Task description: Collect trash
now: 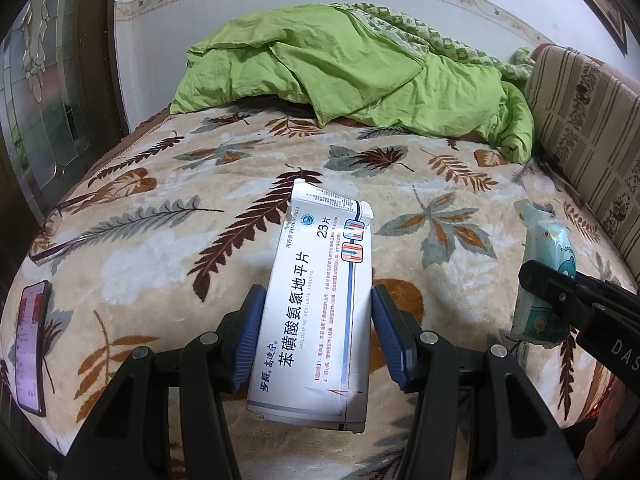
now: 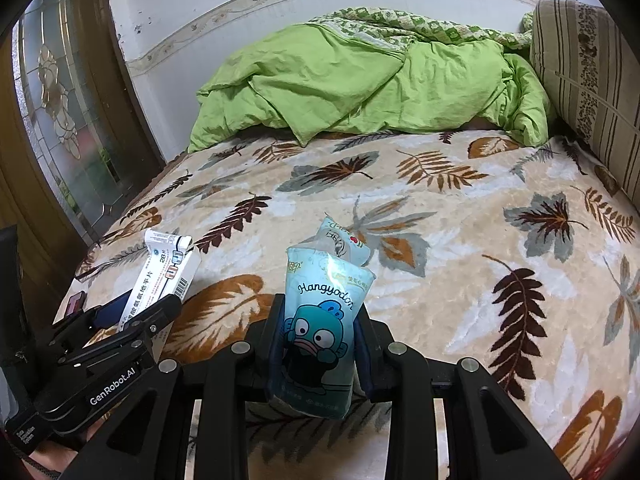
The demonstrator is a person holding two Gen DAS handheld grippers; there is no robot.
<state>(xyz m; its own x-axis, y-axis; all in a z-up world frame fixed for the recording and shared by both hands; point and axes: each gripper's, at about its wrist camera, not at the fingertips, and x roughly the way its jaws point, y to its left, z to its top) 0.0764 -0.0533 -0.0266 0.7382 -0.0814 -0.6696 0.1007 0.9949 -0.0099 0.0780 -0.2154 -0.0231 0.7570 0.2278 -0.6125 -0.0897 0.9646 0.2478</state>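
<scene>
Between the blue pads (image 1: 248, 340) of the left gripper (image 1: 316, 340) sits a white medicine box (image 1: 320, 300), clamped across its width and lifted clear of the bed (image 1: 160, 248), its torn flap pointing away from the camera. Just to its right, the right gripper (image 2: 320, 344) is closed on a pale blue tissue packet (image 2: 324, 320) printed with a cartoon fish, squeezed at its lower half and likewise held above the leaf-patterned blanket. Both pieces of trash are therefore in hand, side by side and near each other but not touching.

Farther out, a phone (image 1: 32, 344) lies at the left edge of the bed, and a crumpled green quilt (image 1: 348, 76) is heaped against the far wall, with a striped cushion (image 1: 588, 128) along the right side.

Judging from this, the pick-up step looks finished and the carry-away step is in hand. No bin or bag shows in either view, so the next move calls for turning away from the bed to find one, keeping both grips firm: the soft packet could slip if the squeeze eases.
</scene>
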